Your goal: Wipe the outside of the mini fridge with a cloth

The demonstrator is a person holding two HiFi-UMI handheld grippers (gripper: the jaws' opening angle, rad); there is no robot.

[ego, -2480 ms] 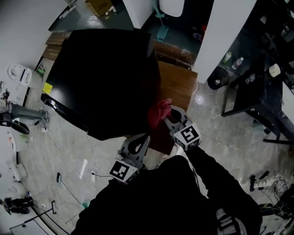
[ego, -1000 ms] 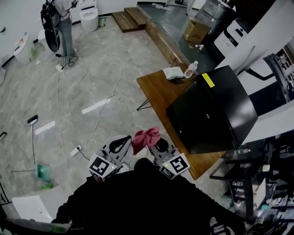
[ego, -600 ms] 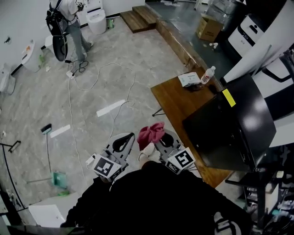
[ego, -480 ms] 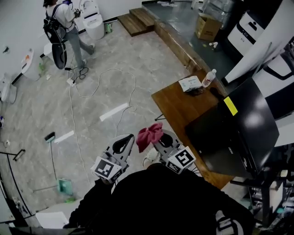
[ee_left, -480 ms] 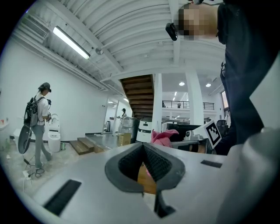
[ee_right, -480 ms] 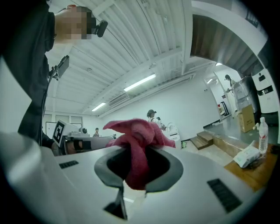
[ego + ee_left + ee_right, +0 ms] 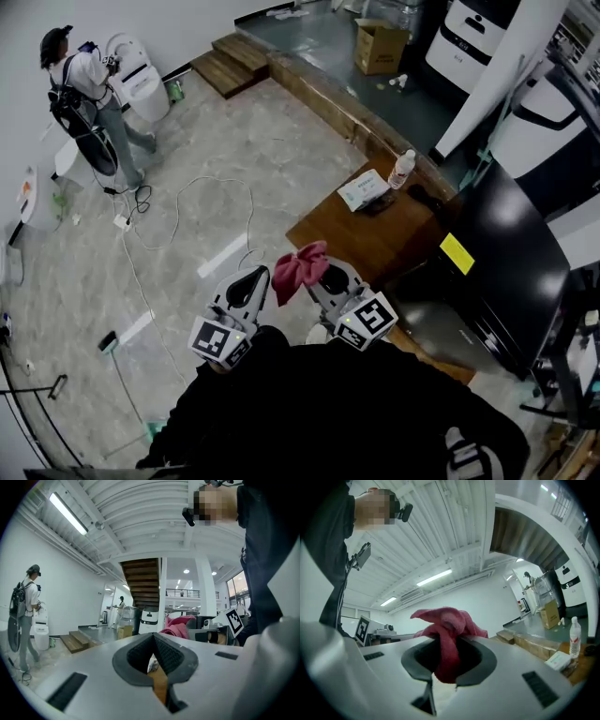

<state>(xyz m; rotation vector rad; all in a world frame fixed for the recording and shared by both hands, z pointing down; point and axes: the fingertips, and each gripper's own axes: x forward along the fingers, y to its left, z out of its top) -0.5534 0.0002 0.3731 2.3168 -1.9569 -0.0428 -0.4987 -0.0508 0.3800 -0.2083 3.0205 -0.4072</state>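
Ahead, table (image 7: 370, 246) (bottle (image 7: 401, 170) atop), fridge (image 7: 511, 267)

**Tally: Two Grippers, Many Singles, Three People**

Two grippers: the left gripper (image 7: 251, 278) and the right gripper (image 7: 322, 275), each bearing one marker cube. One cloth (image 7: 300, 265). One fridge (image 7: 511, 272). One table (image 7: 375, 234), with one bottle (image 7: 402, 169) and one packet (image 7: 364, 189) on it. One box (image 7: 380, 47) on the far floor. One set of steps (image 7: 225, 66). Three people: the holder (image 7: 356, 412) in black, one bystander (image 7: 84, 89) by the wall, and one farther figure (image 7: 121, 604) seen only in the left gripper view.
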